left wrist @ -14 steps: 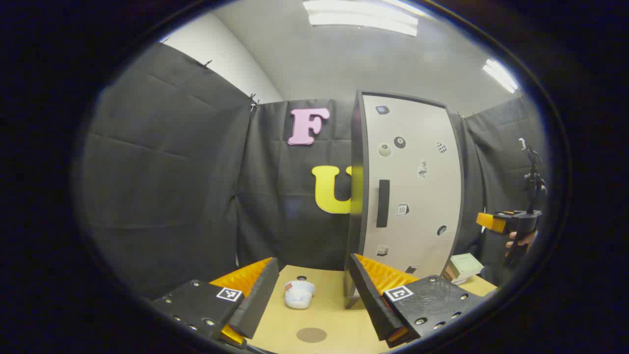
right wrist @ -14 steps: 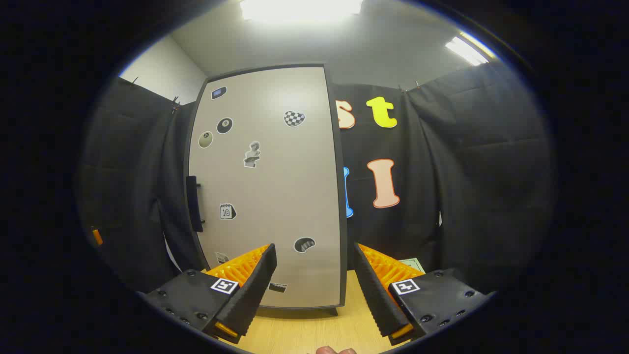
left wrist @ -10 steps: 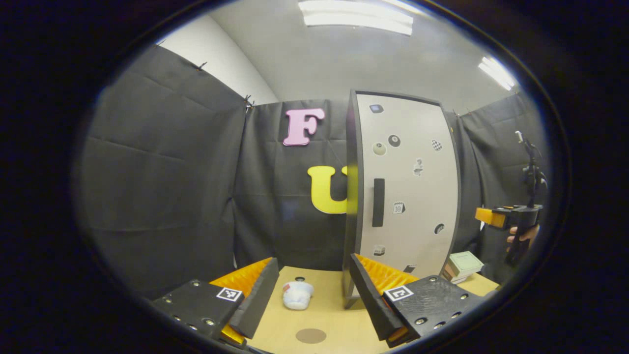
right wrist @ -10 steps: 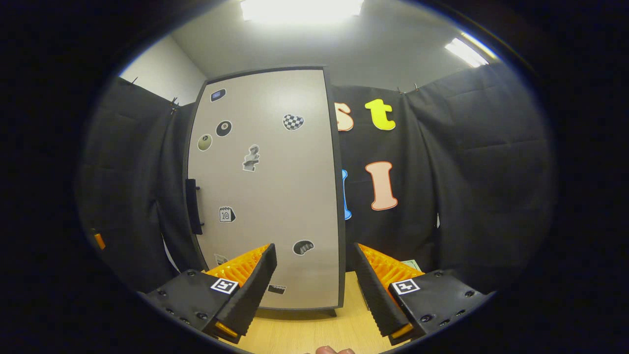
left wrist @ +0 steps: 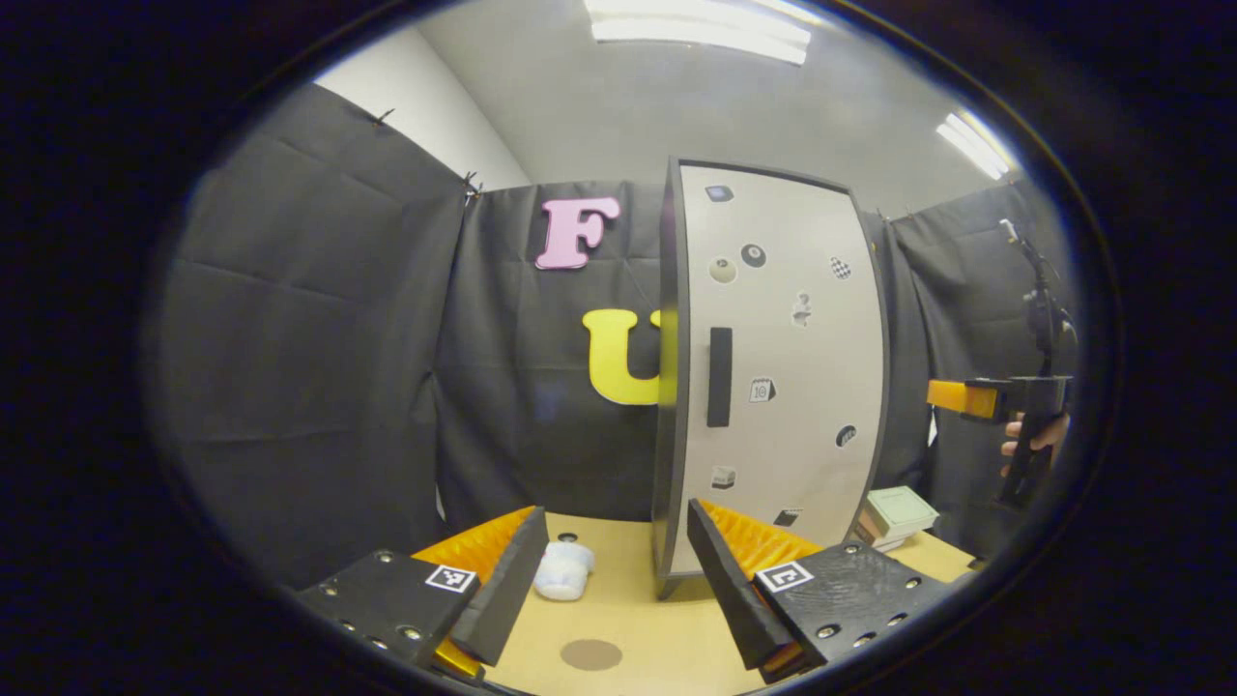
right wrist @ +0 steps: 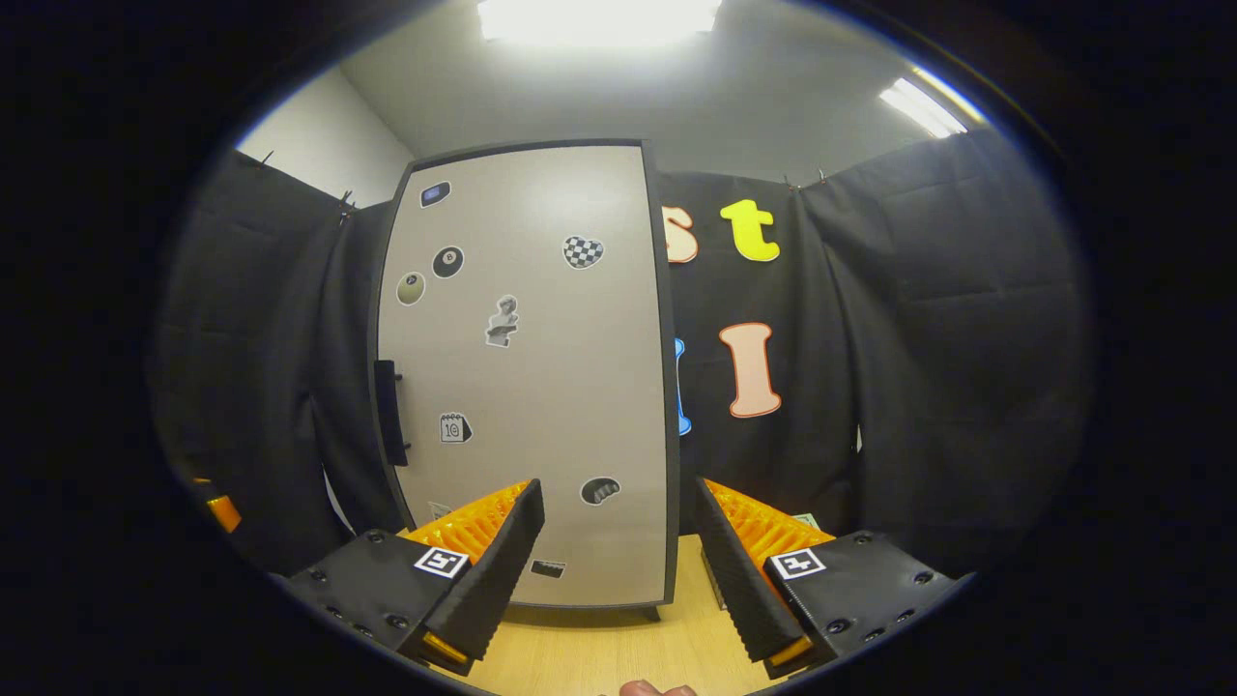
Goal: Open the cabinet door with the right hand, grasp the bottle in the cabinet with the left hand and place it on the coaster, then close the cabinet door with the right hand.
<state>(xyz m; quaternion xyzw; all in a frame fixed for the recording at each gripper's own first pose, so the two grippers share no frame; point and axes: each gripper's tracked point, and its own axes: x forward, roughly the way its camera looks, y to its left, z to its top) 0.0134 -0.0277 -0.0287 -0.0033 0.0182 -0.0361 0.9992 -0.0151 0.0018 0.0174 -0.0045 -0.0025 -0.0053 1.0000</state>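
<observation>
A tall pale cabinet (left wrist: 773, 367) stands on the wooden table, its door shut and its inside hidden. The door carries a dark vertical handle (left wrist: 719, 377) and several stickers. A round brown coaster (left wrist: 590, 654) lies on the table just ahead of my left gripper (left wrist: 617, 522), which is open and holds nothing. My right gripper (right wrist: 616, 493) is open too and faces the cabinet door (right wrist: 527, 367) from a short way off, with the handle (right wrist: 389, 411) to its left. In the left gripper view the right gripper (left wrist: 947, 397) is in a hand at the far right.
A small white object (left wrist: 562, 570) lies on the table left of the cabinet's foot. A stack of books (left wrist: 894, 512) sits to the cabinet's right. Black cloth walls close in the table on all sides. A fingertip (right wrist: 646, 688) shows at the bottom edge.
In the left gripper view the cabinet, coaster and white object have slid left. In the right gripper view the door has shifted slightly down. Both grippers stay open.
</observation>
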